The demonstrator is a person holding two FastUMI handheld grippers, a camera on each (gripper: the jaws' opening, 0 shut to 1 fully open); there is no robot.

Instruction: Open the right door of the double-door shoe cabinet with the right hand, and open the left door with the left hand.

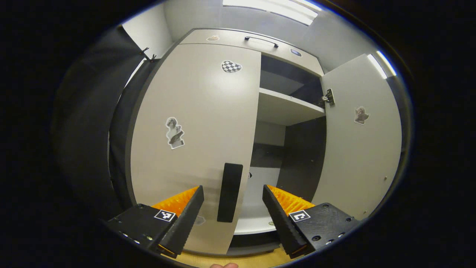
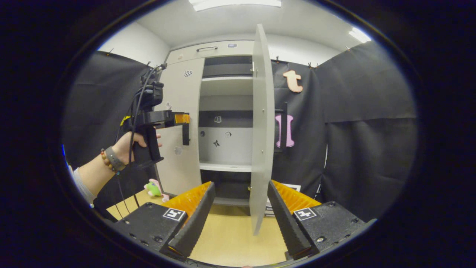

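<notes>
Directly ahead in the left gripper view stands the shoe cabinet [image 1: 238,39], a tall pale box of smooth matte panels. Its left door [image 1: 193,141] is shut and carries a flat dark rectangular handle [image 1: 230,192] near its inner edge, plus a checkered heart sticker [image 1: 231,66] and a statue sticker [image 1: 174,133]. The right door [image 1: 359,141] is swung wide on a metal hinge [image 1: 328,97], baring a pale shelf [image 1: 288,106] and dark compartments that look bare apart from small marks low on the back panel. The left gripper [image 1: 233,210] has its jaws released, one finger on each side of the handle without touching it; the inner faces of the fingers are ridged.

Seen from the right gripper view, the right door [image 2: 262,130] stands edge-on, a thin slab just beyond the right gripper [image 2: 241,214], whose jaws are spread and grasp nothing. The cabinet interior [image 2: 226,123] shows stacked shelves with small stickers on its back panel. A hand [image 2: 128,147] holds the left gripper [image 2: 183,119] up at the left door's handle [image 2: 185,134]. A small green plush toy [image 2: 153,187] lies on the wood-toned floor [image 2: 230,234] by the cabinet's base.
</notes>
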